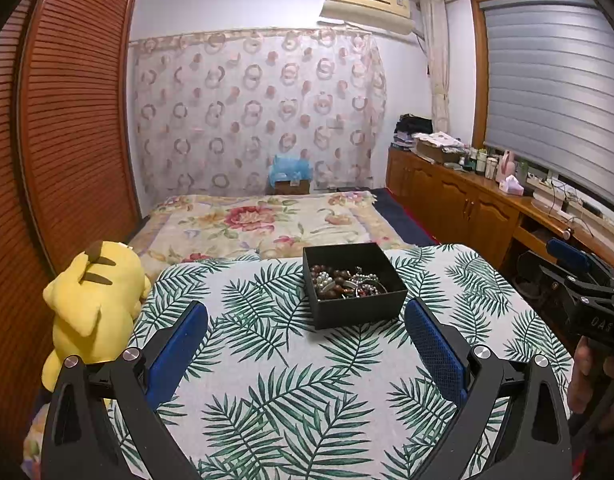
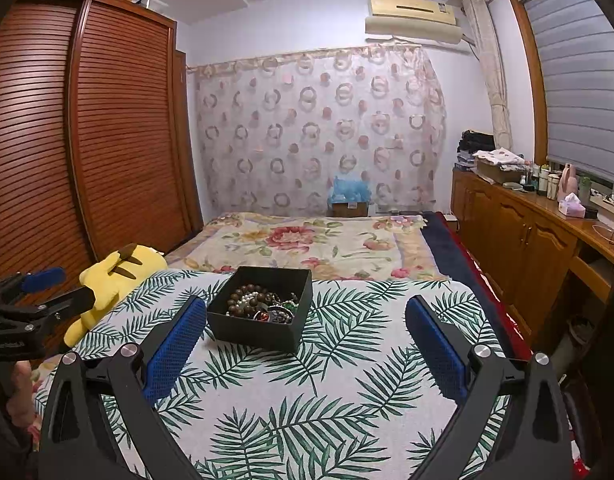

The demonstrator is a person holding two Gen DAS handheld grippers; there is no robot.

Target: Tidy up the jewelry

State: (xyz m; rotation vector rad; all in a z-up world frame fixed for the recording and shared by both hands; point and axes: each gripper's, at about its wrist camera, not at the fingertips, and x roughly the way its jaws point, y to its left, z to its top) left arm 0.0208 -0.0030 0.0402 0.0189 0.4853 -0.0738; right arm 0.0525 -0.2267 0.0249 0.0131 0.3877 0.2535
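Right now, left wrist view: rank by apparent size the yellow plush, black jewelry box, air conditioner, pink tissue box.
1. yellow plush
2. black jewelry box
3. air conditioner
4. pink tissue box

The plush and box sit nearer the camera, so true sizes are unsure.

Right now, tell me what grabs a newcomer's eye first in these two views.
The black box full of tangled beaded jewelry stands out, sitting on the palm-leaf tablecloth toward the table's far edge. Beside the table's left side lies a bright yellow plush toy. Both the left gripper and the right gripper are open, holding nothing.
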